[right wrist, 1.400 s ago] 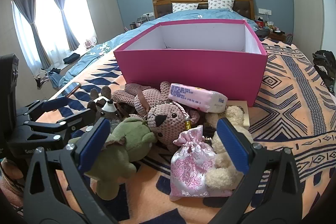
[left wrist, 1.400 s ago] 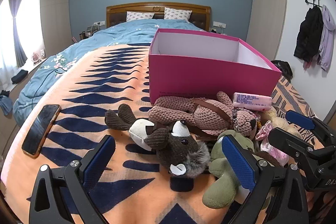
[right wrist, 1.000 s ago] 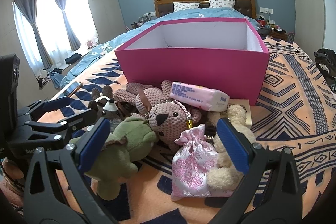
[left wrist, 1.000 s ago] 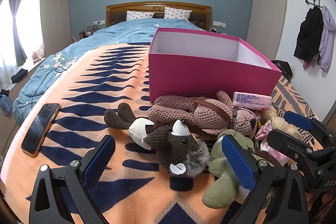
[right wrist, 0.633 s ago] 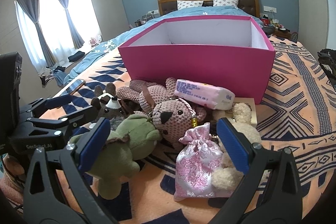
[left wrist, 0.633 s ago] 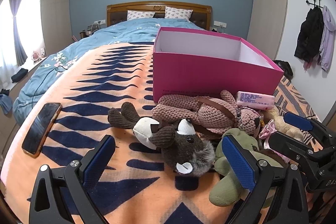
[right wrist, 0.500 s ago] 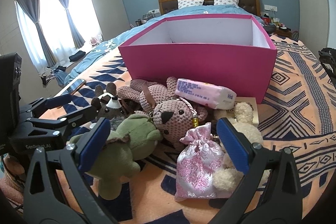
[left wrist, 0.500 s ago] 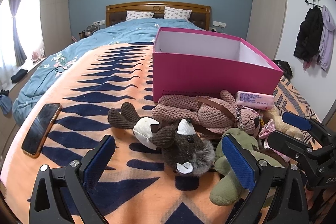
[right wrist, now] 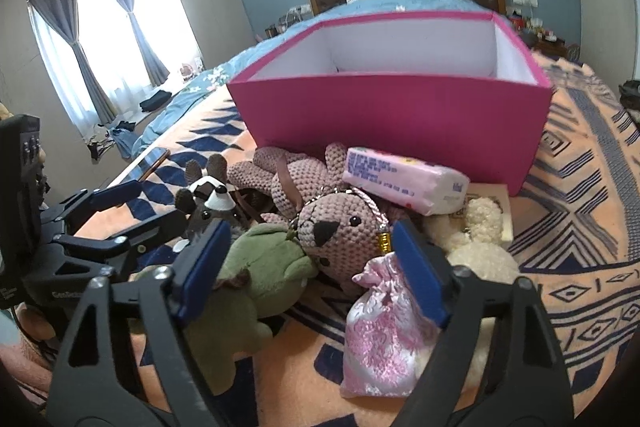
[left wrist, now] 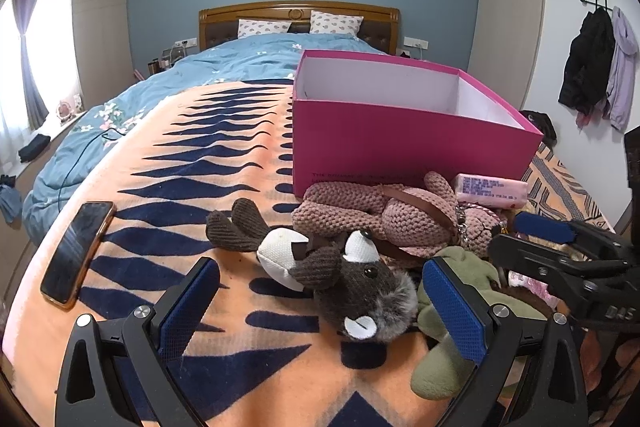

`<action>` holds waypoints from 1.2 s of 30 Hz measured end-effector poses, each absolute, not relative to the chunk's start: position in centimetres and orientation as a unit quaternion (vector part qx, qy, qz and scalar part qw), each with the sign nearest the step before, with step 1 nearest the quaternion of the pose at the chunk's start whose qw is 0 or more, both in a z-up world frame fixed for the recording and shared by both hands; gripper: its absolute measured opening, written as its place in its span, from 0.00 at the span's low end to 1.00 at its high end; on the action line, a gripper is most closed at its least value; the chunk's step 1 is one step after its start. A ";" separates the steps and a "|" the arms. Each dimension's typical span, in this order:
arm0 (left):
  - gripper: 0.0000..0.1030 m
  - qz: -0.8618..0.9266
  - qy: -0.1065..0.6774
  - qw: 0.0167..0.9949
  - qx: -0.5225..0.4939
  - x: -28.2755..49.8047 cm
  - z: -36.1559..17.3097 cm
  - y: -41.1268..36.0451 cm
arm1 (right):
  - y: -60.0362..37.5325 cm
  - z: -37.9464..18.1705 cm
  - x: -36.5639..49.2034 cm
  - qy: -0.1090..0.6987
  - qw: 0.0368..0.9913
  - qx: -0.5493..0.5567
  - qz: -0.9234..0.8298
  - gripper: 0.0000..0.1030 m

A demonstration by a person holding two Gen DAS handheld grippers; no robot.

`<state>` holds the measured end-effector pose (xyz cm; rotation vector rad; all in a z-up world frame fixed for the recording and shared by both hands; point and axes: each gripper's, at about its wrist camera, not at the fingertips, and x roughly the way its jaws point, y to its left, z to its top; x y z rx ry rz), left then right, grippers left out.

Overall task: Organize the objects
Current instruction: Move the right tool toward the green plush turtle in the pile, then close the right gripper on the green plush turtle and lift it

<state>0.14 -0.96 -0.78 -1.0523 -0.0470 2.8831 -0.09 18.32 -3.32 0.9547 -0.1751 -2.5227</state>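
An open pink box (left wrist: pixel 400 131) (right wrist: pixel 392 115) stands on the bed, empty as far as I see. In front of it lie soft toys: a brown raccoon (left wrist: pixel 352 279) (right wrist: pixel 208 199), a pink knitted bear (left wrist: pixel 400 215) (right wrist: pixel 332 227), a green plush (right wrist: pixel 264 267) (left wrist: pixel 460 307), a cream plush (right wrist: pixel 480 227), a pink satin pouch (right wrist: pixel 380 323) and a pink tissue pack (right wrist: pixel 404 183) (left wrist: pixel 488 185). My left gripper (left wrist: pixel 320 303) is open and empty around the raccoon's head. My right gripper (right wrist: pixel 312 267) is open and empty, low over the bear's head and green plush.
A phone (left wrist: pixel 76 251) lies on the orange patterned blanket (left wrist: pixel 192 163) near the bed's left edge. A blue duvet (left wrist: pixel 240 63) and headboard lie beyond the box. Coats (left wrist: pixel 600 63) hang on the right wall. Curtained windows (right wrist: pixel 100 39) are at the left.
My right gripper has moved forward and down toward the toys, and its fingers stand closer together than before. My left gripper has shifted slightly forward; its fingers stay wide apart.
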 end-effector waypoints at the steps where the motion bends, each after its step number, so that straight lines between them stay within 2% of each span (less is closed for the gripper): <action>1: 1.00 0.938 -0.014 0.038 -0.343 0.0 -0.8 -1.0 | 18.3 -3.5 -0.5 -0.065 0.217 0.351 -0.909 0.75; 14: 1.00 0.934 -0.003 0.074 -0.351 -2.6 -0.5 -1.8 | 17.3 -4.9 -3.7 -0.034 0.182 0.385 -0.904 0.74; 16: 1.00 0.932 0.001 0.078 -0.353 -2.9 -0.6 -1.8 | 17.2 -5.1 -3.8 -0.024 0.178 0.387 -0.904 0.68; 17: 1.00 0.932 0.004 0.082 -0.353 -3.0 -0.6 -1.8 | 17.3 -5.2 -3.8 -0.014 0.173 0.390 -0.904 0.61; 21: 1.00 0.929 0.012 0.105 -0.356 -3.4 -0.7 -1.1 | 17.8 -5.0 -3.6 -0.016 0.188 0.389 -0.902 0.52; 23: 1.00 0.927 0.019 0.120 -0.354 -3.4 -0.6 -0.8 | 17.9 -4.4 -2.9 -0.014 0.201 0.379 -0.903 0.49; 28: 1.00 0.925 0.036 0.163 -0.342 -3.0 0.1 0.3 | 18.1 -3.0 -1.5 -0.022 0.240 0.363 -0.900 0.47; 29: 1.00 0.925 0.040 0.171 -0.337 -2.8 0.3 0.5 | 18.1 -2.8 -1.2 -0.019 0.248 0.359 -0.900 0.34; 30: 1.00 0.924 0.046 0.183 -0.334 -2.7 0.4 0.8 | 17.9 -2.4 -1.0 -0.011 0.256 0.353 -0.900 0.00; 31: 1.00 0.923 0.049 0.187 -0.332 -2.7 0.5 0.9 | 17.8 -2.0 -0.7 -0.001 0.257 0.345 -0.903 0.05; 33: 1.00 0.921 0.054 0.191 -0.334 -2.9 0.3 1.2 | 17.7 -1.5 -0.5 0.020 0.262 0.339 -0.903 0.06; 36: 1.00 0.920 0.053 0.184 -0.343 -3.4 -0.2 1.0 | 18.2 -2.4 -0.8 0.009 0.251 0.357 -0.900 0.16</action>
